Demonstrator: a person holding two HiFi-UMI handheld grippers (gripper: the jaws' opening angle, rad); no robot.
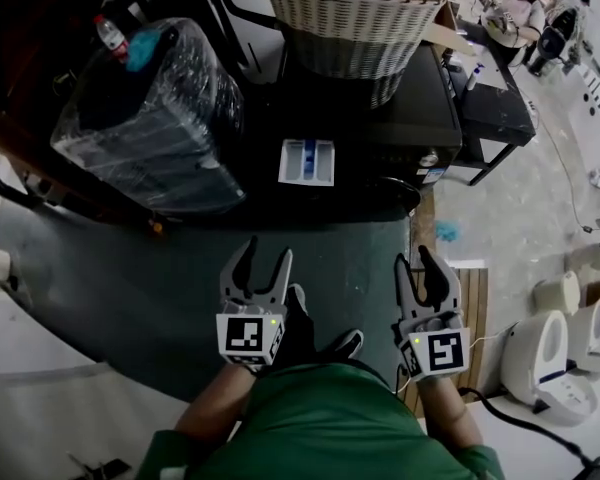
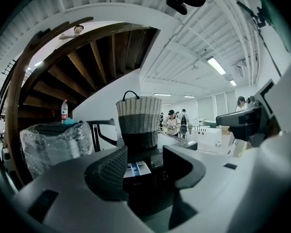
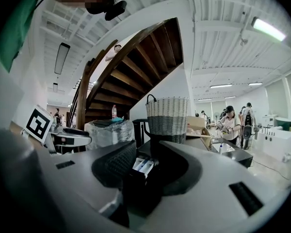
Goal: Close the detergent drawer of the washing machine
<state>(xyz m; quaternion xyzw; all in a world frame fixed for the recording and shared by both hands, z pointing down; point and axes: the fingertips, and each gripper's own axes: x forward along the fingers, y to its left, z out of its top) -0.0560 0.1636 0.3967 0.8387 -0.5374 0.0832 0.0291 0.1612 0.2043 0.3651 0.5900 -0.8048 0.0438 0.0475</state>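
The black washing machine [image 1: 400, 108] stands ahead of me, past the dark floor. Its detergent drawer [image 1: 308, 161] sticks out of the front, white inside with a blue insert. My left gripper [image 1: 261, 258] is held low and short of the machine, jaws open and empty. My right gripper [image 1: 427, 261] hangs beside it, further right, also open with nothing between the fingers. In the left gripper view the drawer [image 2: 136, 169] shows between the open jaws of the left gripper [image 2: 144, 171], far off. The right gripper view frames the drawer [image 3: 144, 165] the same way, between the jaws of the right gripper [image 3: 145, 171].
A woven basket [image 1: 355, 13] sits on top of the machine. A plastic-wrapped bulky appliance [image 1: 155, 118] stands to its left with a bottle [image 1: 110, 36] on it. White toilets [image 1: 555, 353] line the right side. A person [image 1: 515, 8] works at the far right; a wooden staircase rises behind.
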